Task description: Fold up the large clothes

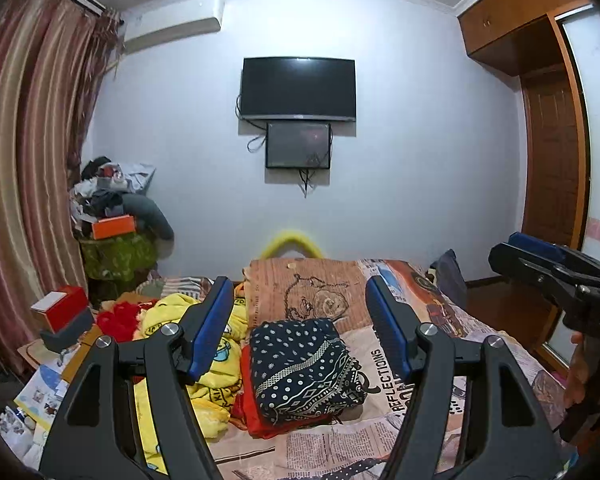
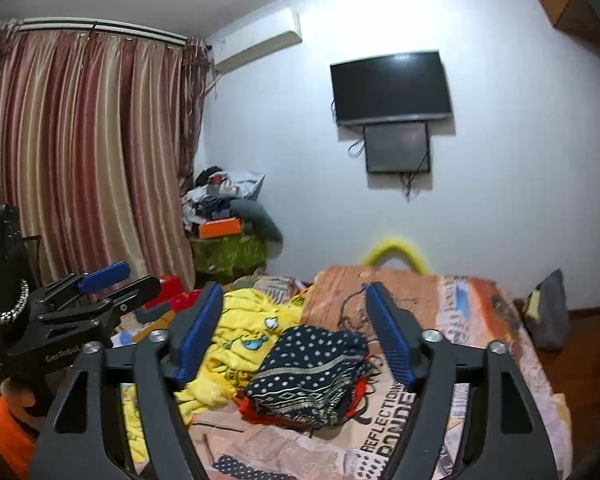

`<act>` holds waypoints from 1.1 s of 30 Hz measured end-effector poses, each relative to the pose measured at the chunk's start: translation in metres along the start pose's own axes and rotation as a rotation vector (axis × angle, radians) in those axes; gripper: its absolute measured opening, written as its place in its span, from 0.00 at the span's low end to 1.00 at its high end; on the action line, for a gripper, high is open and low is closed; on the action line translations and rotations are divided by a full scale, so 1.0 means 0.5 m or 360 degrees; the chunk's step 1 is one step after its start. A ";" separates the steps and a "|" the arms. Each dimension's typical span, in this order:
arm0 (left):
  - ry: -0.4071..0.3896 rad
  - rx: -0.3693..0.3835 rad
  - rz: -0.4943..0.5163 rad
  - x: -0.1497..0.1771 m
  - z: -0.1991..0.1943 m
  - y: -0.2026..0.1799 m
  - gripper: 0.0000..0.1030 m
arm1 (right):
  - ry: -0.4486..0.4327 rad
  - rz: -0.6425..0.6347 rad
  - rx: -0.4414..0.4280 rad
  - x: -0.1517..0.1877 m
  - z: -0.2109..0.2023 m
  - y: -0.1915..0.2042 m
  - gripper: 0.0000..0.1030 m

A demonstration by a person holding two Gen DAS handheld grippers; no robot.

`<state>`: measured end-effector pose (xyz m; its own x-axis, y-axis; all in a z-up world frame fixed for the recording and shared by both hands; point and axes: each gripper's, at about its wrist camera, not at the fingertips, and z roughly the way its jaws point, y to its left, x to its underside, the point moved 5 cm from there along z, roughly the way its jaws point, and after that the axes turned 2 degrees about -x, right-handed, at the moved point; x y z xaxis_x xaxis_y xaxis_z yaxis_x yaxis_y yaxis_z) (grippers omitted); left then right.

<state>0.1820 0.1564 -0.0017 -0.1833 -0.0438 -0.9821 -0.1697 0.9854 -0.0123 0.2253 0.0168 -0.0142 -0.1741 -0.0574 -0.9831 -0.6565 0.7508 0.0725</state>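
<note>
A folded navy garment with white dots (image 1: 304,368) lies on an orange-red folded cloth on the bed; it also shows in the right wrist view (image 2: 312,372). A crumpled yellow garment (image 1: 196,344) lies to its left, also in the right wrist view (image 2: 240,340). My left gripper (image 1: 300,300) is open and empty, raised above the bed in front of the folded stack. My right gripper (image 2: 294,308) is open and empty too, at similar height. The right gripper shows at the right edge of the left wrist view (image 1: 540,256); the left one shows at left in the right wrist view (image 2: 100,280).
The bed has a printed sheet (image 1: 380,432) and a brown pillow (image 1: 308,292). Red cloth (image 1: 120,316) and boxes (image 1: 60,308) lie at the bed's left. A cluttered pile (image 1: 112,200) stands in the corner by the curtain (image 1: 28,160). A wardrobe (image 1: 548,120) stands at right.
</note>
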 end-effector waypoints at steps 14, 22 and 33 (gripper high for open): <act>-0.0011 -0.0027 -0.0026 0.036 -0.031 -0.011 0.94 | -0.0044 0.0009 0.0174 0.018 -0.013 -0.006 1.00; 0.0017 -0.0024 -0.0025 0.051 -0.022 -0.008 0.95 | -0.0001 0.0037 0.0196 0.031 -0.017 -0.017 1.00; 0.0043 -0.0036 -0.0026 0.064 -0.007 0.003 0.95 | 0.0050 0.0052 0.0198 0.045 -0.017 -0.015 1.00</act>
<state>0.1724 0.1557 -0.0322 -0.2065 -0.0649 -0.9763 -0.1947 0.9806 -0.0240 0.2203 0.0043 -0.0357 -0.2182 -0.0506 -0.9746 -0.5544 0.8283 0.0811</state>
